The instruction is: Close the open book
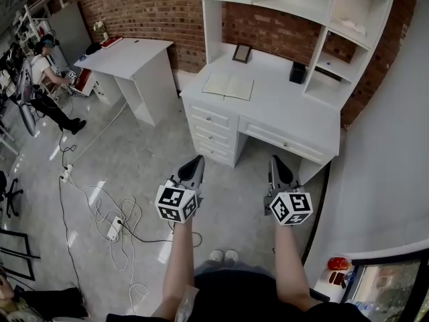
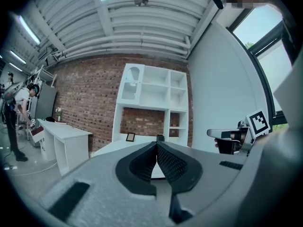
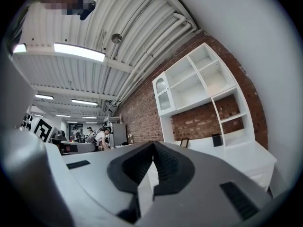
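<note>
Standing on a grey concrete floor [image 1: 147,159], a person stretches both bare forearms [image 1: 177,267] forward side by side. They hold a grey two-jaw left gripper [image 1: 196,161] and a matching right gripper [image 1: 276,159] level, both aimed at the far wall of red brick [image 1: 154,9]. In each gripper view the jaws are pressed together, with nothing between them. The open pale-paged book [image 1: 228,85] lies flat on the left part of the white wooden desk with drawers [image 1: 288,106]. It is far ahead and well apart from both grippers, and a small dark picture frame [image 1: 242,53] stands near it. To the left, loose white cables [image 1: 114,220] trail across the floor.
</note>
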Tool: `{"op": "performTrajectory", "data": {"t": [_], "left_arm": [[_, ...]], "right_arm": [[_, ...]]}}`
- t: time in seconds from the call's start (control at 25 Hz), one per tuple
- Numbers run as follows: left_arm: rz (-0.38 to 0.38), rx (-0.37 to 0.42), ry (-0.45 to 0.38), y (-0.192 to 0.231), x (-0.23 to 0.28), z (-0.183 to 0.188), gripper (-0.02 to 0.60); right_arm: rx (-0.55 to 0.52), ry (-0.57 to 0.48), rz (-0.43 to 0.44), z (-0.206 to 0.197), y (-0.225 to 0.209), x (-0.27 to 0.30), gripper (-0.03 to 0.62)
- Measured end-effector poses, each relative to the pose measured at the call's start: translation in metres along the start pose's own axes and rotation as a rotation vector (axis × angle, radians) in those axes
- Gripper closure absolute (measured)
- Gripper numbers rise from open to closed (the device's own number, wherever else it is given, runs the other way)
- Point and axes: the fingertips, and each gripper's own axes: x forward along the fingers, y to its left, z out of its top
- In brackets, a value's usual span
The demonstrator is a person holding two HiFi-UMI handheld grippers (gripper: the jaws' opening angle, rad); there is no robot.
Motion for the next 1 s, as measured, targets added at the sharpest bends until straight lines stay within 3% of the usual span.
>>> {"op": "performTrajectory", "data": {"t": [0.64, 1.0], "left_arm": [[0.027, -0.018, 0.024, 0.005, 0.008, -0.015, 0.574], [0.057, -0.018, 0.014, 0.007, 0.019, -0.019, 0.574]], "right_arm": [[0.037, 0.007, 0.067, -0.007, -0.006, 0.015, 0.451], [0.03, 0.016, 0.098, -0.012, -0.018, 0.023, 0.432]]}}
